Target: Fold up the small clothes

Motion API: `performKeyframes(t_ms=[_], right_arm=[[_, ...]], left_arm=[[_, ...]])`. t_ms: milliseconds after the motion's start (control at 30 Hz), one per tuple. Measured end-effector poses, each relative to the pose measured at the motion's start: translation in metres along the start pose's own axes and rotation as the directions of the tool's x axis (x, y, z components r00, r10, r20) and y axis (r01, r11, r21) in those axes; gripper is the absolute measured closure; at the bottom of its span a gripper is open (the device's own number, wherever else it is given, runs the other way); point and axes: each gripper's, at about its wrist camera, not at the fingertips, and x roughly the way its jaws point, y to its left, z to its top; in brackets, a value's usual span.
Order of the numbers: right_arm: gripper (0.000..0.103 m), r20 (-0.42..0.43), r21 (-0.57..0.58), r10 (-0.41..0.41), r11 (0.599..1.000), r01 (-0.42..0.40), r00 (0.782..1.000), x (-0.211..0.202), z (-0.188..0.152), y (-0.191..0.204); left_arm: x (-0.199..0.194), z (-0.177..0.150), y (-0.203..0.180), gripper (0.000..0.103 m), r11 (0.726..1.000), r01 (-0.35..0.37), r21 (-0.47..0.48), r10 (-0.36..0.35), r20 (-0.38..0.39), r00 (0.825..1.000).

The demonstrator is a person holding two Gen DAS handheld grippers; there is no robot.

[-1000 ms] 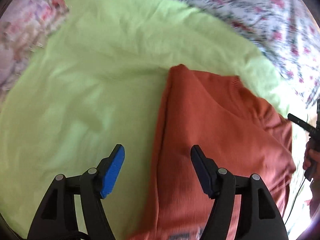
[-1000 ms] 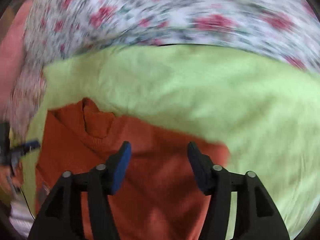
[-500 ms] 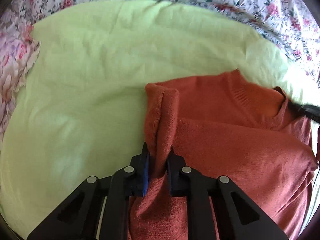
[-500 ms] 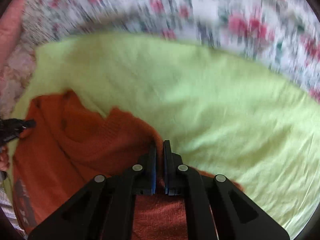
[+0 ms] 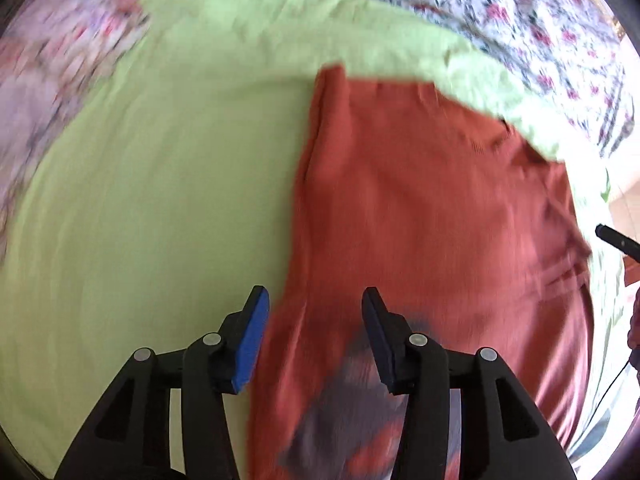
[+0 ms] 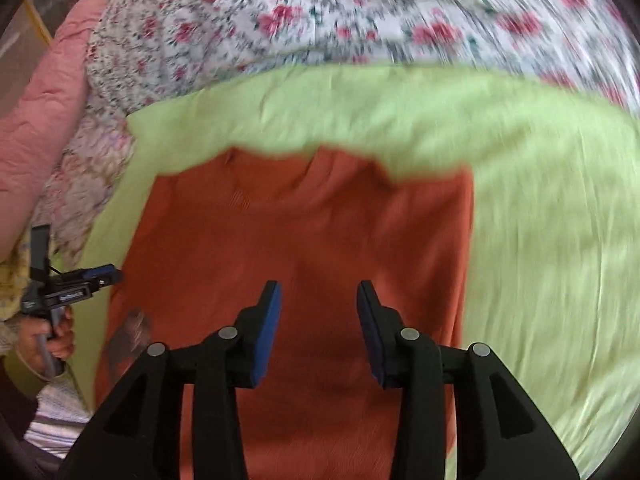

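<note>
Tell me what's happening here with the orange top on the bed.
A person is folding a small orange sweater that lies on a lime-green sheet. The left gripper and right gripper have just been opening; both hang open over the sweater, pinching nothing.

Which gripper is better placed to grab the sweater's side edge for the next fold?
Probably left. The left gripper, open, sits right at the orange sweater's side edge. The right gripper, also open, hangs over the sweater's middle, away from either edge.
</note>
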Motion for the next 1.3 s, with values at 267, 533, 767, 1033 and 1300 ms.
performKeyframes(t_ms=[267, 533, 767, 1033, 1300], right_arm=[[0.062, -0.105, 0.115, -0.006, 0.993, 0.018, 0.994, -0.037, -0.122, 0.004], [0.062, -0.104, 0.207, -0.031, 0.977, 0.052, 0.994, -0.069, -0.192, 0.013], [0.061, -0.107, 0.26, -0.08, 0.96, 0.106, 0.991, -0.092, -0.232, 0.007], [0.061, -0.154, 0.348, -0.083, 0.928, 0.133, 0.985, -0.097, -0.285, 0.001], [0.07, -0.134, 0.384, -0.058, 0.917, 0.106, 0.989, -0.09, -0.3, 0.002]], left_arm=[[-0.039, -0.127, 0.032, 0.05, 0.999, 0.037, -0.023, -0.039, -0.104, 0.994], [-0.046, -0.197, 0.038, 0.05, 0.997, 0.059, -0.041, -0.065, -0.165, 0.984], [-0.05, -0.225, 0.041, 0.047, 0.994, 0.105, -0.039, -0.11, -0.193, 0.975], [-0.047, -0.242, 0.034, 0.039, 0.991, 0.134, -0.019, -0.135, -0.212, 0.968], [-0.046, -0.253, 0.025, 0.048, 0.991, 0.134, 0.031, -0.126, -0.192, 0.973]])
